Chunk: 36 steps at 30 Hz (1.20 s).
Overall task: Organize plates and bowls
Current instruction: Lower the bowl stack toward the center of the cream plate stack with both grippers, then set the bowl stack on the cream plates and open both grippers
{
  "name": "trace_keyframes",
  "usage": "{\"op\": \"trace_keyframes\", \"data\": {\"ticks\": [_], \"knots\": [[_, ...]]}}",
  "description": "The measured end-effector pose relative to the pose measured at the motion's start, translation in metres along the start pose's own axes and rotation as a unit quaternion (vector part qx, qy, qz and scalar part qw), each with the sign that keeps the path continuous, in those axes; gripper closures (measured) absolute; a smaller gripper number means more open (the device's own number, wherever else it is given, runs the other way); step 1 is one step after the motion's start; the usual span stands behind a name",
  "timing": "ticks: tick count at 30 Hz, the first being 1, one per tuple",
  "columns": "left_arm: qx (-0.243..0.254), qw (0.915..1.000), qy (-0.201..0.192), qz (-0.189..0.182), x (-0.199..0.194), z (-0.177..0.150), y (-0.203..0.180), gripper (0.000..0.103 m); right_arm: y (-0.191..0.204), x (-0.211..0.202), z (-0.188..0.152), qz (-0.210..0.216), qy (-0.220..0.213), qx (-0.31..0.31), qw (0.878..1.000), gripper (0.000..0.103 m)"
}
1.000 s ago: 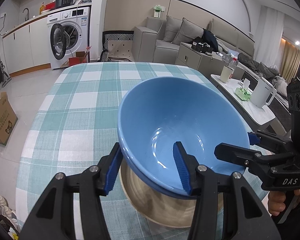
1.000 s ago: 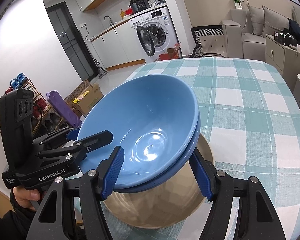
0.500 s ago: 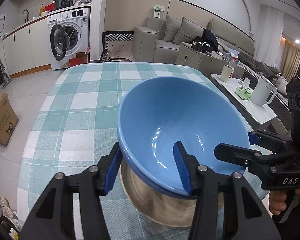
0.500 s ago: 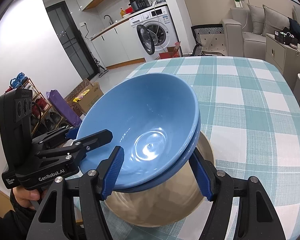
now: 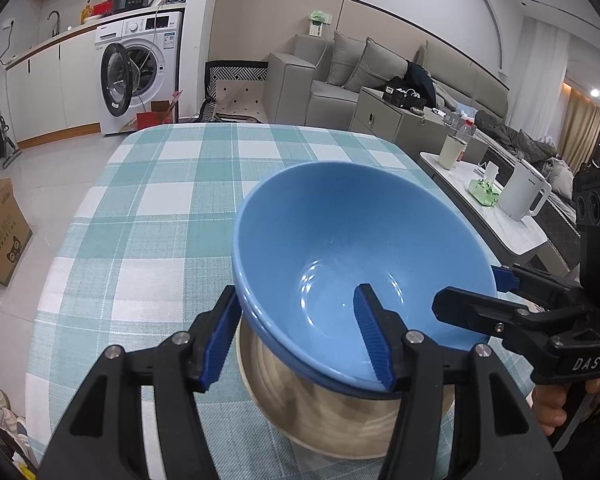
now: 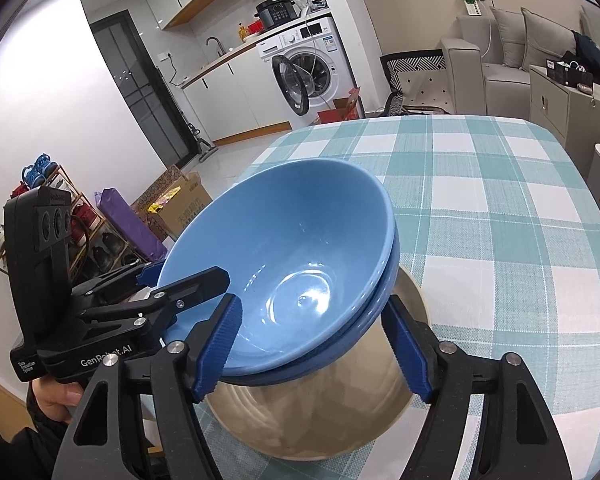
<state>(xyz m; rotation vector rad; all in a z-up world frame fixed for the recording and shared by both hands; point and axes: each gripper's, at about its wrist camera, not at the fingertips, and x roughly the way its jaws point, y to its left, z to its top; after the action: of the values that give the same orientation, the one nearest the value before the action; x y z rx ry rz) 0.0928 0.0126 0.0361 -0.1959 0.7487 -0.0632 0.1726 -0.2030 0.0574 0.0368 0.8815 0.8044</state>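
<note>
Two nested blue bowls (image 5: 340,248) (image 6: 284,248) sit tilted on a beige plate (image 5: 320,420) (image 6: 320,420) near the front of the checked table (image 5: 160,208) (image 6: 500,200). My left gripper (image 5: 296,338) straddles the bowls' near rim, one pad outside and one inside; its jaws are opening and the pads no longer press. My right gripper (image 6: 311,348) straddles the opposite side of the rim the same way, with its jaws also opening. Each gripper shows in the other's view: the right gripper (image 5: 484,292) at the right, the left gripper (image 6: 188,280) at the left.
A low side table beyond the table's right edge carries a white kettle (image 5: 526,196) and a cup (image 5: 450,152). On the floor to the left stand a cardboard box (image 5: 0,232) (image 6: 180,204) and a shoe rack (image 6: 80,220). Checked cloth stretches behind the bowls.
Both grippers' pads have spread slightly wider around the bowls' rim. The hands and the bowls have kept their places.
</note>
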Motion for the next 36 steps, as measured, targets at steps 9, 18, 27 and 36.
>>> {"op": "trace_keyframes", "data": {"ticks": [9,18,27,36], "knots": [[0.002,0.9998,-0.021,0.004,-0.013,0.004,0.002,0.018,-0.001,-0.009,0.004,-0.004,-0.022,0.001,1.0,0.01],[0.006,0.9978,-0.064,0.014,-0.034,0.007,0.007,0.003,0.0,-0.012,0.005,-0.008,-0.035,-0.01,0.999,0.001],[0.016,0.9946,-0.096,0.037,-0.048,0.003,0.01,0.0,0.013,-0.026,0.003,-0.005,-0.067,-0.042,0.997,0.001],[0.027,0.9918,-0.113,0.054,-0.051,-0.009,0.013,0.0,0.009,-0.042,-0.01,0.002,-0.104,-0.043,0.994,0.001]]}}
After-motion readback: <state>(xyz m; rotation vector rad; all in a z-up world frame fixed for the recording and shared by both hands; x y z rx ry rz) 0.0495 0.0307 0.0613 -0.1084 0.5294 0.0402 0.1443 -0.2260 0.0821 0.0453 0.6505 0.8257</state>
